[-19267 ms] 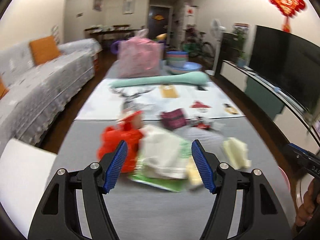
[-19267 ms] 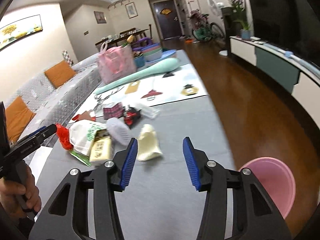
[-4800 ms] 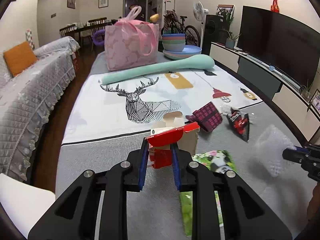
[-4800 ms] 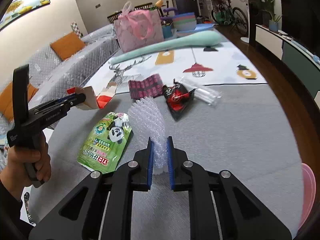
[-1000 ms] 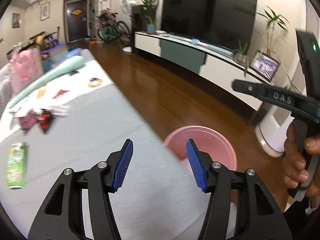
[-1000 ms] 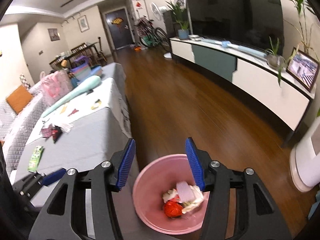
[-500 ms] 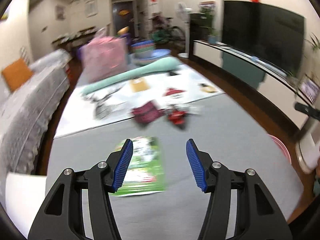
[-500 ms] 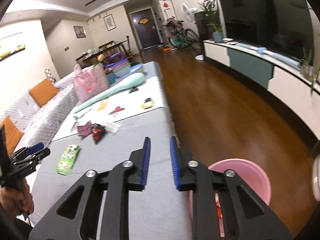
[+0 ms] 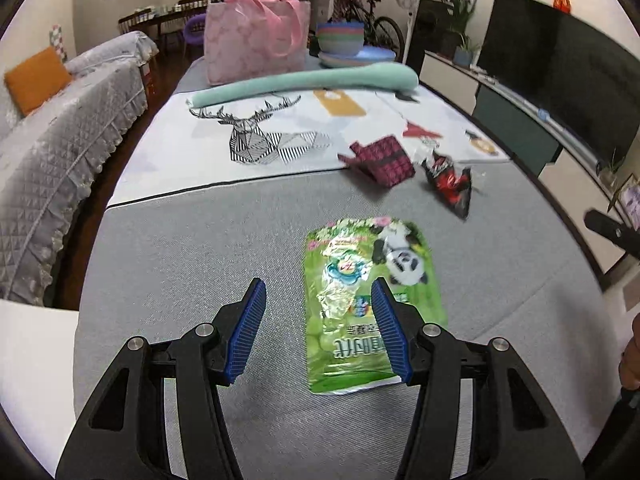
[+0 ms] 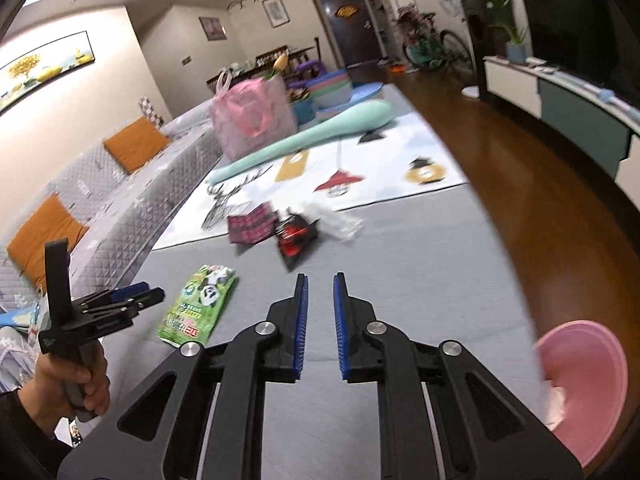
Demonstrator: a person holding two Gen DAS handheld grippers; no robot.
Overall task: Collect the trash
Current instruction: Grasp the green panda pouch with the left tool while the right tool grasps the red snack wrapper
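While left gripper (image 9: 318, 330) hovers over green packet (image 9: 362, 304), jaws apart, pickup step begins; right gripper (image 10: 319, 322) empty, jaws closing. Next: lower, straddle packet, clamp.

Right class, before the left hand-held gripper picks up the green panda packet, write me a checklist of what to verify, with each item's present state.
1. Left hand-held gripper open and empty: ok.
2. Green panda packet centred between its fingers: not ok; the right finger overlaps it, the left finger is off it.
3. Packet lying flat on the grey table, apart from the red packet: ok.
4. Right hand-held gripper empty, jaws closing, away from the packet: ok.
5. Pink bin at the table's edge: ok.
6. Room left in the bin: cannot tell.
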